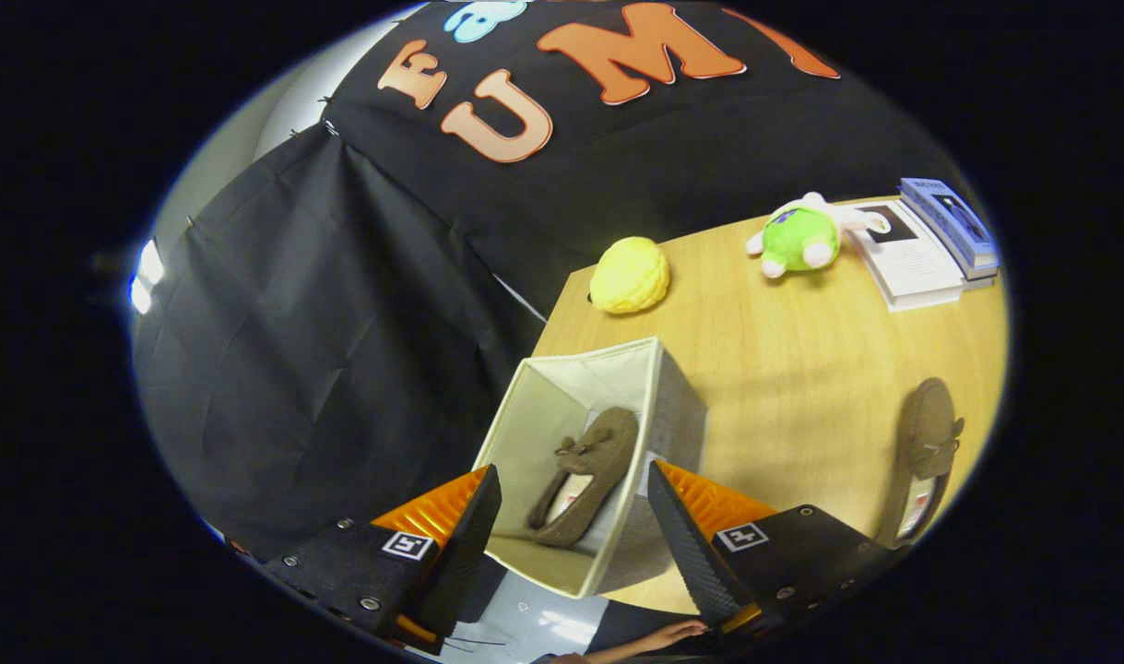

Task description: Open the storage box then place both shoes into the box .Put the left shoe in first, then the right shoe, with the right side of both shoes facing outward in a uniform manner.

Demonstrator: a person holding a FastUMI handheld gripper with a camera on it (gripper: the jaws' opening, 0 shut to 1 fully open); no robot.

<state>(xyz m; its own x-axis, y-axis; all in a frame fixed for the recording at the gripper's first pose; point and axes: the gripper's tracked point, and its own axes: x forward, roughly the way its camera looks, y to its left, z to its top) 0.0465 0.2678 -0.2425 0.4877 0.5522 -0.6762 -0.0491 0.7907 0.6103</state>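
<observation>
An open grey fabric storage box with a pale lining stands at the near corner of the wooden table. Inside it lies one brown slipper-like shoe with a small bow, leaning on its side against the box wall. The second brown shoe lies on the table well to the right of the box, beyond my right finger. My gripper hovers above the box, open, with nothing between its fingers; the shoe in the box shows in the gap between them.
A yellow plush ball sits at the table's far left edge. A green plush toy and stacked books lie at the far right. A person's hand shows below my right finger. Black cloth walls the left side.
</observation>
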